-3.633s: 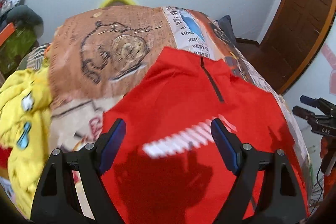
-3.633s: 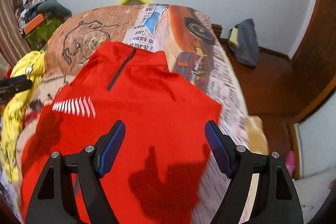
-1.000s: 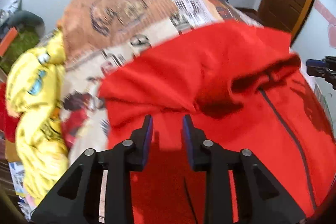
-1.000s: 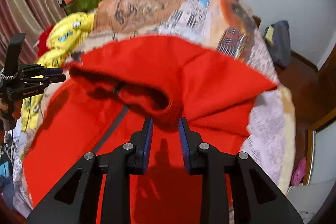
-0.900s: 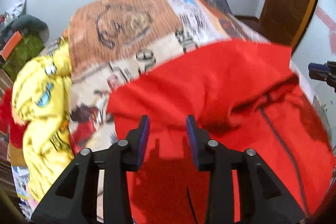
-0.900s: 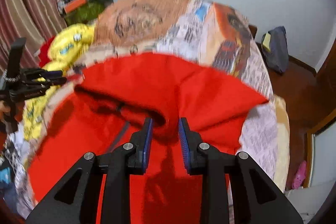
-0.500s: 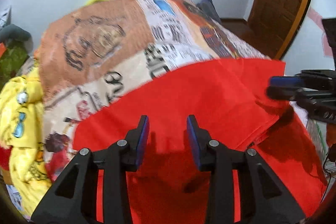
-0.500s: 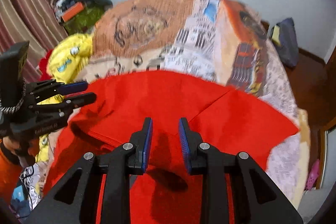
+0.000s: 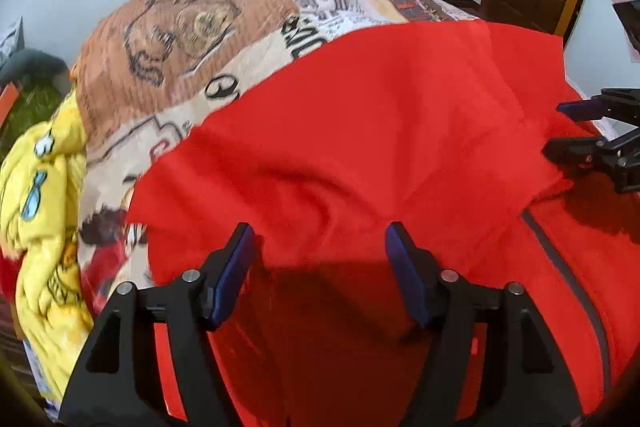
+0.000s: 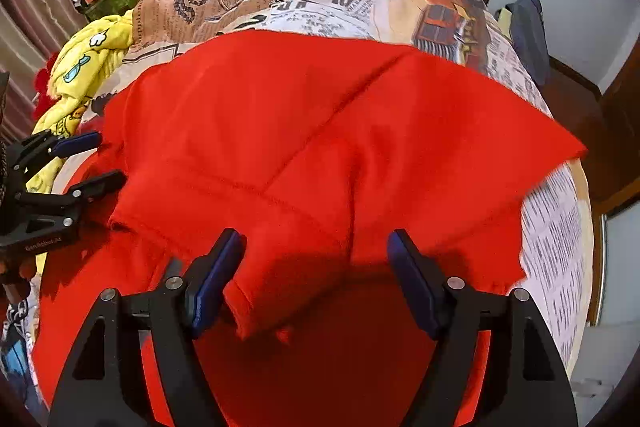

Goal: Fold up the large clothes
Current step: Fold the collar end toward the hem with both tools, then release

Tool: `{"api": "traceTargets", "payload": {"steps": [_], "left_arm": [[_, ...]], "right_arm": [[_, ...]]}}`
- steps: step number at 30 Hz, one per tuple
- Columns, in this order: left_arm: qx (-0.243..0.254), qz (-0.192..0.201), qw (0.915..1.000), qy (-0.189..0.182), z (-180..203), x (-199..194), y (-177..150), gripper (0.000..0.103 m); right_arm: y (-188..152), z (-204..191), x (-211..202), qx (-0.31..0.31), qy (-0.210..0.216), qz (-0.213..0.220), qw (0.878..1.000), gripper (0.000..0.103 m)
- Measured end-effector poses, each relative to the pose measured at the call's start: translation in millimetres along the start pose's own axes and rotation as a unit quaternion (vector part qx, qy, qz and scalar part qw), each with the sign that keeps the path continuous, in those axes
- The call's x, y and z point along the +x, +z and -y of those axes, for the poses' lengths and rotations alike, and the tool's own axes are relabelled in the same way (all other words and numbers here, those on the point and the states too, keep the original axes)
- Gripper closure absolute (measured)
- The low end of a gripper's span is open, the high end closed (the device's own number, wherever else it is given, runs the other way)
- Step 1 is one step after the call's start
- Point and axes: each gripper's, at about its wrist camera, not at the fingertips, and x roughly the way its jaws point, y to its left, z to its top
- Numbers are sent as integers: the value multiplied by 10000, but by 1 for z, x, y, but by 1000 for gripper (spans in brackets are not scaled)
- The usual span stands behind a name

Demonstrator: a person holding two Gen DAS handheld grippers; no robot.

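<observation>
On the bed: a red garment (image 9: 380, 131) lay spread over the printed bedspread (image 9: 192, 39), its far part doubled toward the near side, judged a first fold to shorten the piece.
Fold edge: the doubled layer ended in a loose, rumpled edge just ahead of both tools, above the lower layer with its dark zip line (image 9: 560, 259).
Left tool (image 9: 320, 267): jaws were opening, pads clear of the cloth; the folded edge lay between and just beyond them, not pinched.
Right tool (image 10: 316, 275): jaws were opening likewise; a lip of red fabric sat between the pads, touching neither that could be seen.
Reason for placement: both tools stood side by side along the fold edge, judged as having carried it over evenly and set it down.
Surroundings: a yellow printed cloth (image 10: 84, 67) lay bunched at the bed's left side, well apart from the fold.
Outstanding: sleeves and sides not yet folded in, by appearance.
</observation>
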Motion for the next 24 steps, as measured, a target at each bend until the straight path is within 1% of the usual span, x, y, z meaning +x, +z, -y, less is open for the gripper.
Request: {"api": "traceTargets", "payload": {"steps": [2, 4, 10, 12, 18, 21, 24], "left_arm": [[-99, 7, 10000, -11, -3, -7, -8, 33], [-288, -9, 9996, -56, -7, -14, -18, 30], [-684, 47, 9976, -6, -21, -35, -35, 29], [-719, 56, 9974, 55, -24, -42, -38, 29], [-836, 281, 9959, 181, -36, -76, -55, 29], [-922, 321, 9950, 184, -45, -90, -64, 29], [-960, 255, 9949, 195, -56, -100, -77, 29]], "right_arm": [[-8, 3, -7, 78, -16, -6, 10000, 31], [-11, 2, -11, 93, -53, 14, 9999, 31], [-25, -6, -32, -85, -369, 155, 9992, 31], [-31, -8, -42, -119, -441, 227, 9987, 31], [-51, -7, -71, -37, -548, 468, 9974, 30], [-61, -3, -80, -35, -618, 466, 9970, 31], [-73, 1, -87, 8, -687, 450, 9966, 30]]}}
